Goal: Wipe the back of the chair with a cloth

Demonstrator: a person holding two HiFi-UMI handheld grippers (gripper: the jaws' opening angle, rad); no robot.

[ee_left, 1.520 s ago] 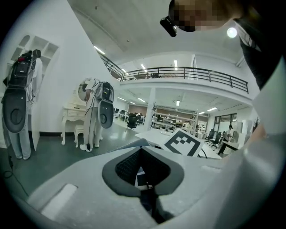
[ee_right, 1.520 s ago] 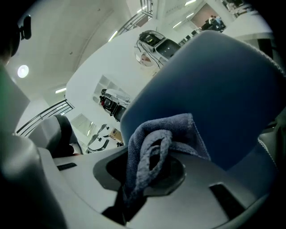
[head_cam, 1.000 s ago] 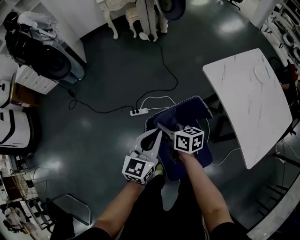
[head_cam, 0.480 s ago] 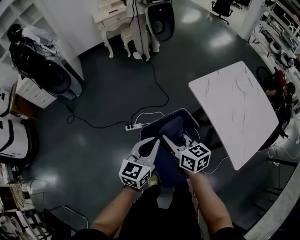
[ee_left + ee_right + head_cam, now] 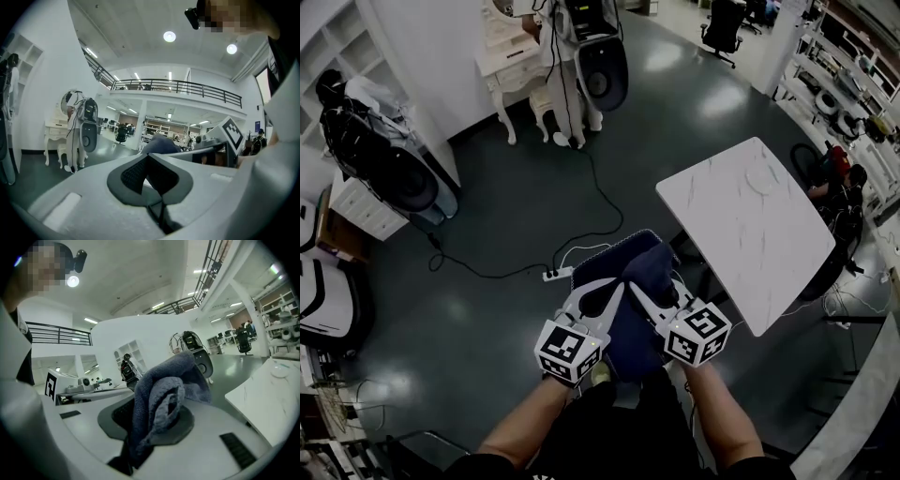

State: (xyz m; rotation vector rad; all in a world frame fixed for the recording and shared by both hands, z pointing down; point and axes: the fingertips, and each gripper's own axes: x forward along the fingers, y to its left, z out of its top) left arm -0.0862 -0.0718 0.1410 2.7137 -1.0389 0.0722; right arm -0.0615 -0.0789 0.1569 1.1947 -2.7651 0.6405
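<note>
R gripper (image 5: 639, 287) clamped on grey-blue cloth (image 5: 650, 265), bunched betw its jaws, wad poking out past the tips. Cloth is over the navy chair (image 5: 592, 267), which sits just below/ahead of both grippers; can't tell if cloth touches it. L gripper (image 5: 609, 292) just beside R, on its left, jaws pressed together, nothing betw them. White table (image 5: 750, 220) off to R gripper's right, power strip (image 5: 553, 275) on floor ahead-left of L
</note>
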